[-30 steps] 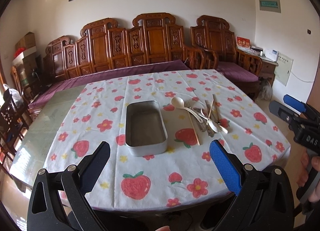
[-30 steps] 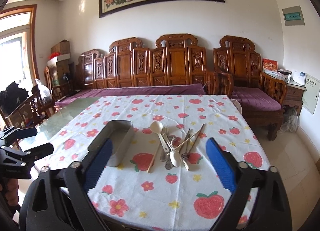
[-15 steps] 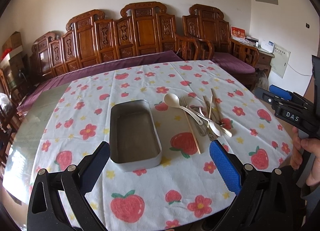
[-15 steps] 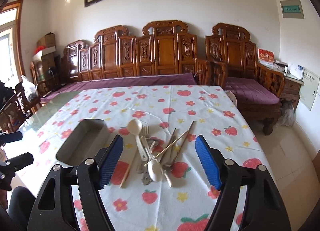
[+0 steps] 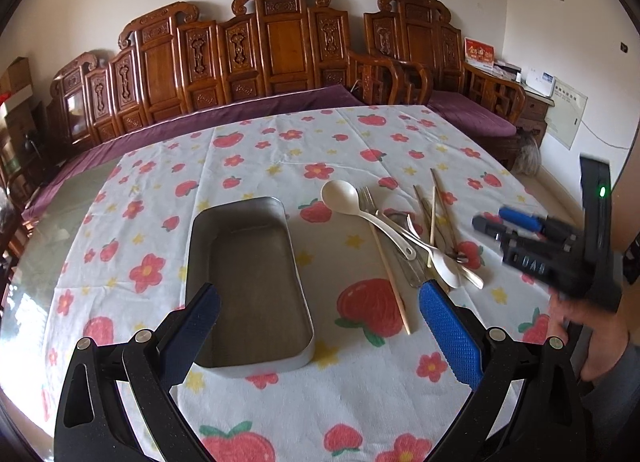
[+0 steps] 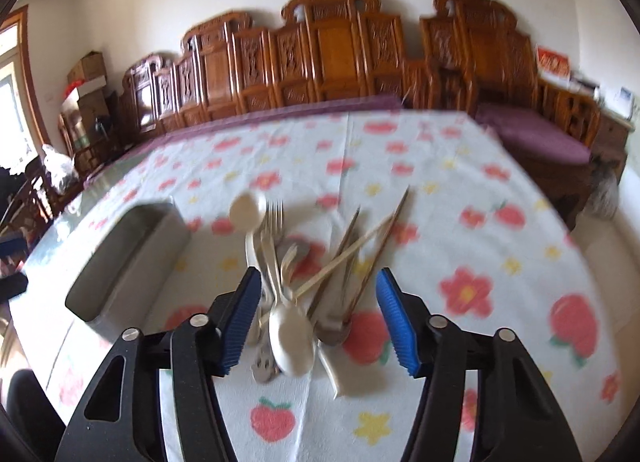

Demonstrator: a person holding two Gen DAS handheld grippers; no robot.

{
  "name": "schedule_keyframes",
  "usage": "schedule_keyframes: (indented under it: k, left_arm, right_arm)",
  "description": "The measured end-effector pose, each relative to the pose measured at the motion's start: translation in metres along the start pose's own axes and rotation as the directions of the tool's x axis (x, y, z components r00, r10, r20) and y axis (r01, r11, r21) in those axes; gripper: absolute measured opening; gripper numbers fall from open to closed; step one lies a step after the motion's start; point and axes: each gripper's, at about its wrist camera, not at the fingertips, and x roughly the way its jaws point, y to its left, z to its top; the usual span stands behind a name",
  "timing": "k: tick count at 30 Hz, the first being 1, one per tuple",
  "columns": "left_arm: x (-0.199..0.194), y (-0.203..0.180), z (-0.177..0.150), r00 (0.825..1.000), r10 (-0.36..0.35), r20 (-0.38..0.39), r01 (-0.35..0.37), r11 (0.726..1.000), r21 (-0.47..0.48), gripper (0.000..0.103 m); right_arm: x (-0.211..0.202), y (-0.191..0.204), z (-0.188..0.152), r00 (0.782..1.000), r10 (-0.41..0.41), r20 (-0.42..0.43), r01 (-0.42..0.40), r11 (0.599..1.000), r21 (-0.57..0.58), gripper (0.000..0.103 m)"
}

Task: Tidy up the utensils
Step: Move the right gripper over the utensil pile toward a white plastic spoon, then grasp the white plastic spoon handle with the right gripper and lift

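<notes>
An empty metal tray (image 5: 248, 282) lies on the strawberry tablecloth (image 5: 280, 150), its near end between the fingers of my left gripper (image 5: 320, 302), which is open and hovers above it. To its right lies a pile of utensils (image 5: 416, 234): a white spoon (image 5: 340, 194), a fork, metal spoons and chopsticks (image 5: 390, 274). My right gripper (image 6: 318, 286) hangs low over that pile (image 6: 304, 282). Its jaws are closing with the utensils between them, and the pads touch nothing. A white spoon (image 6: 292, 338) lies nearest the camera, and the tray (image 6: 128, 258) is to the left.
A carved wooden bench (image 5: 280, 42) with purple cushions runs behind the table. A person's hand (image 5: 592, 326) holds the right gripper (image 5: 494, 219) at the table's right edge. Bare glass tabletop (image 5: 44, 246) shows left of the cloth.
Both grippers have come forward and down toward the table. The right gripper's jaws have narrowed and now straddle the utensil pile. The left gripper's jaws stayed wide.
</notes>
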Motion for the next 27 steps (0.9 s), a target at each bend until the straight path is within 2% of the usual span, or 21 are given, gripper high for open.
schedule_keyframes:
  k: [2, 7, 10, 13, 17, 21, 25, 26, 27]
  left_arm:
    - [0.005, 0.002, 0.001, 1.000, -0.003, 0.004, 0.003, 1.000, -0.017, 0.096]
    - [0.021, 0.003, 0.003, 1.000, -0.014, -0.014, 0.013, 0.999, -0.045, 0.084]
    - [0.030, -0.001, 0.007, 0.999, -0.023, -0.022, 0.022, 0.999, -0.040, 0.080]
    - [0.041, -0.006, 0.014, 0.999, -0.025, -0.029, 0.024, 0.999, -0.033, 0.080]
    - [0.054, -0.011, 0.023, 0.999, -0.032, -0.037, 0.030, 0.999, -0.043, 0.079]
    - [0.063, -0.016, 0.027, 0.999, -0.030, -0.044, 0.028, 0.999, -0.042, 0.079]
    - [0.073, -0.021, 0.028, 0.998, -0.022, -0.060, 0.020, 0.999, -0.037, 0.079]
    - [0.075, -0.022, 0.028, 0.998, -0.020, -0.064, 0.018, 0.999, -0.035, 0.079]
    - [0.077, -0.023, 0.028, 0.998, -0.018, -0.067, 0.016, 0.999, -0.033, 0.079]
  right_arm:
    - [0.011, 0.001, -0.007, 0.999, 0.029, -0.037, -0.028, 0.999, 0.017, 0.061]
    - [0.037, 0.019, -0.021, 0.991, 0.052, -0.124, -0.058, 0.997, -0.046, 0.056]
    - [0.047, 0.027, -0.028, 0.984, 0.047, -0.170, -0.063, 0.994, -0.088, 0.056]
    - [0.056, 0.028, -0.033, 0.980, 0.007, -0.197, -0.030, 0.993, -0.117, 0.053]
    - [0.054, 0.024, -0.031, 0.981, -0.002, -0.196, -0.022, 0.993, -0.116, 0.040]
    - [0.047, 0.017, -0.024, 0.984, 0.023, -0.179, -0.038, 0.996, -0.084, 0.019]
    - [0.042, 0.005, -0.016, 0.986, 0.036, -0.164, -0.043, 0.998, -0.038, 0.011]
    - [0.042, 0.002, -0.015, 0.986, 0.031, -0.163, -0.037, 0.999, -0.030, 0.004]
    - [0.042, -0.002, -0.014, 0.986, 0.027, -0.163, -0.031, 0.999, -0.022, 0.001]
